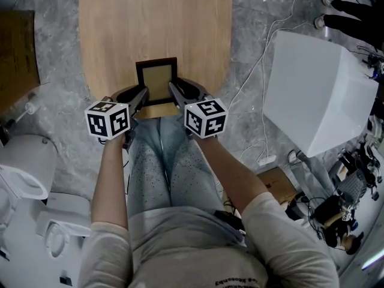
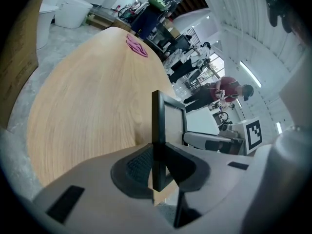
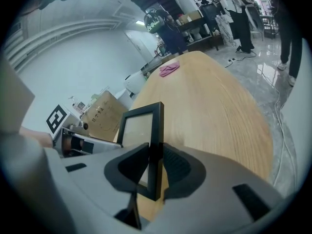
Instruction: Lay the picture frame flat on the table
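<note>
Seen from above, a seated person holds a gripper in each hand over the near end of a long wooden table [image 1: 156,17]. Between them is a small black picture frame [image 1: 157,80] with a pale panel, its face turned up toward the camera. The left gripper [image 2: 157,167] is closed on the frame's left side rail, with the thin black edge pinched between its ribbed pads. The right gripper [image 3: 153,165] is closed on the opposite rail in the same way. The frame sits close to the table's near edge, above the person's knees (whether its lower edge already touches the wood cannot be told). The likely trouble is the narrow hold, since each pair of pads grips only a slim rail. If one hand sinks or turns faster than the other, the frame could twist and slip out. If it were let go this close to the edge, it could tip off toward the person's lap instead of settling flat. A hard landing might also jar the panel. A pink object [image 3: 169,69] lies far down the table, well clear.
</note>
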Demonstrator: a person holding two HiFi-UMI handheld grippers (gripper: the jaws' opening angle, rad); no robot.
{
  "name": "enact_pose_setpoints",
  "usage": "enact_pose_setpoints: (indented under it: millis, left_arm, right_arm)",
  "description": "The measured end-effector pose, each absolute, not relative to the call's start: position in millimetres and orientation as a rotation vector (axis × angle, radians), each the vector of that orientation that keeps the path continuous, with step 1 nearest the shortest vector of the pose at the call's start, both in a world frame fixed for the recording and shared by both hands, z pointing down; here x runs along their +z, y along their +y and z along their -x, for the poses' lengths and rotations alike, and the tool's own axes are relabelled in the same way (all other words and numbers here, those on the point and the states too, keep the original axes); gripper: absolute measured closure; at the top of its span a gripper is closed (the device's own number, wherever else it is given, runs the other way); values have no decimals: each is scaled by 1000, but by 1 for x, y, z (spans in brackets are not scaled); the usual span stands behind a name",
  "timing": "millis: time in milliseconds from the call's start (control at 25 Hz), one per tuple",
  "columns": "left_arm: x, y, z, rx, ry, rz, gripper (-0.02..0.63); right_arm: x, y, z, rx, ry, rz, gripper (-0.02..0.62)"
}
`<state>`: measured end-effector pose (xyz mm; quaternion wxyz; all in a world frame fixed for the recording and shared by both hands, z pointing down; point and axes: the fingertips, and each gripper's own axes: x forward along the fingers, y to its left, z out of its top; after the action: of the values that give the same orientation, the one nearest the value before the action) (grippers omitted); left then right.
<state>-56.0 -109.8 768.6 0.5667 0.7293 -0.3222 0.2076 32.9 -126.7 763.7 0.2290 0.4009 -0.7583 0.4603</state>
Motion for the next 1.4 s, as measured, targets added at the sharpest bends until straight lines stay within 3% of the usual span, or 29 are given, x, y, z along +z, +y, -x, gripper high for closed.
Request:
enact_pose_setpoints:
  millis: [1400]
  left_arm:
    - [815, -113, 60, 552, -831, -1584, 522]
  right_arm:
    - [811, -131, -31, 1276, -1927, -1082, 509]
